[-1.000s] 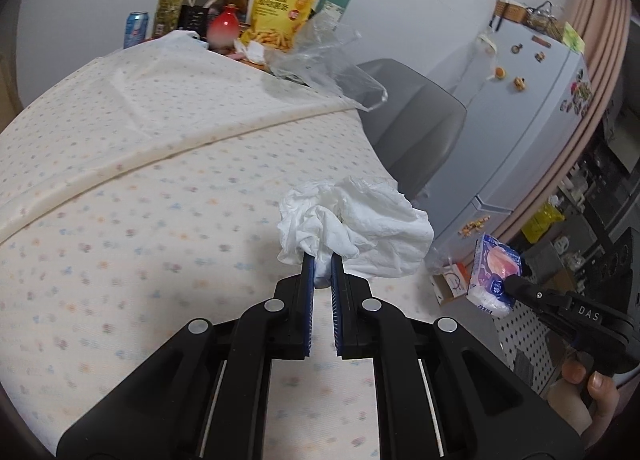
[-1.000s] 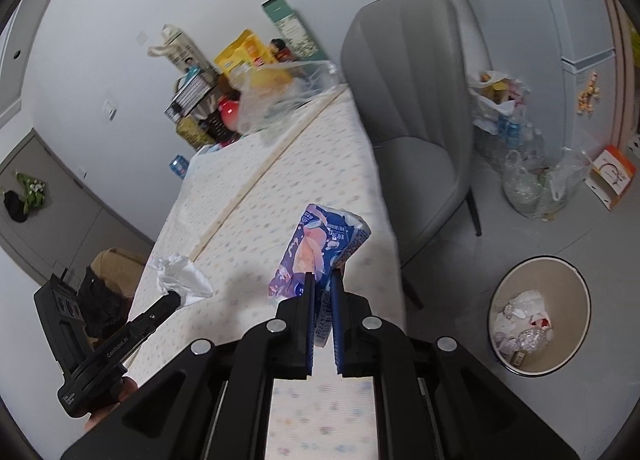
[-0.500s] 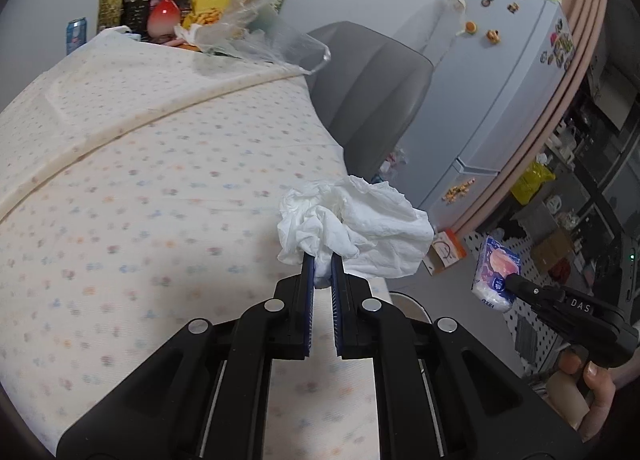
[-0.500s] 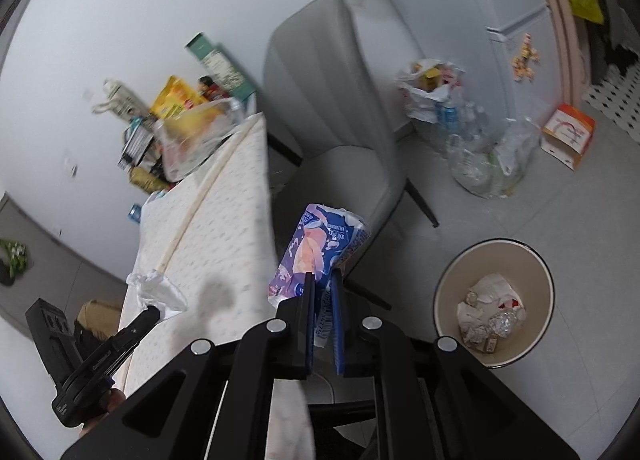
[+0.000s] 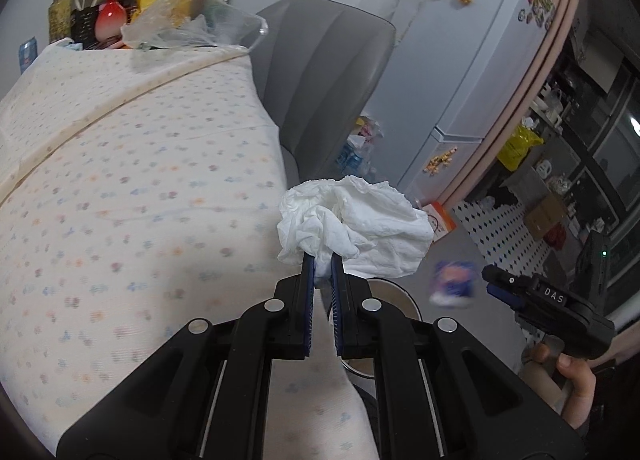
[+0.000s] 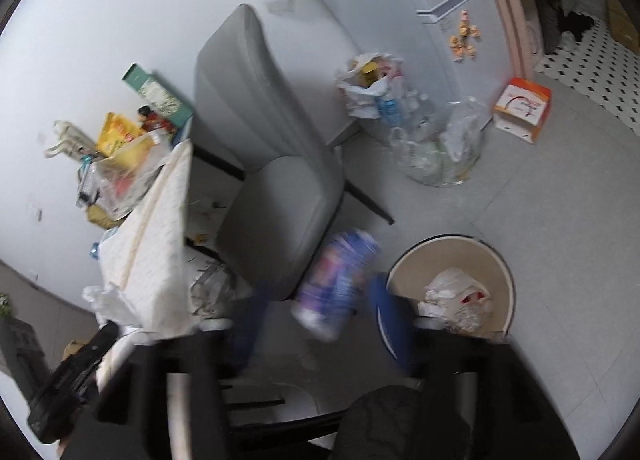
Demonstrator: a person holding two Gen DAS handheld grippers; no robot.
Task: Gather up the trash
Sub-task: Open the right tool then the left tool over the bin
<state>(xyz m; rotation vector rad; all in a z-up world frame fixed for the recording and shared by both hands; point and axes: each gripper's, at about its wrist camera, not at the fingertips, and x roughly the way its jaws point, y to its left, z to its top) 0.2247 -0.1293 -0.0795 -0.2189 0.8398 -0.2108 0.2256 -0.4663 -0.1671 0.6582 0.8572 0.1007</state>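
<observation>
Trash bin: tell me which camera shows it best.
The right wrist view: the trash bin shows its open rim and the crumpled trash inside. In the left wrist view only a sliver of its rim peeks out behind the left hand-held gripper and its tissue.

The left gripper [image 5: 323, 260] points toward 12 o'clock, its blue pads clamped close together. The right gripper [image 6: 316, 300] has its jaws spread wide, blurred; in the left view it sits at 4 o'clock, gripped by a hand [image 5: 568, 372].
</observation>
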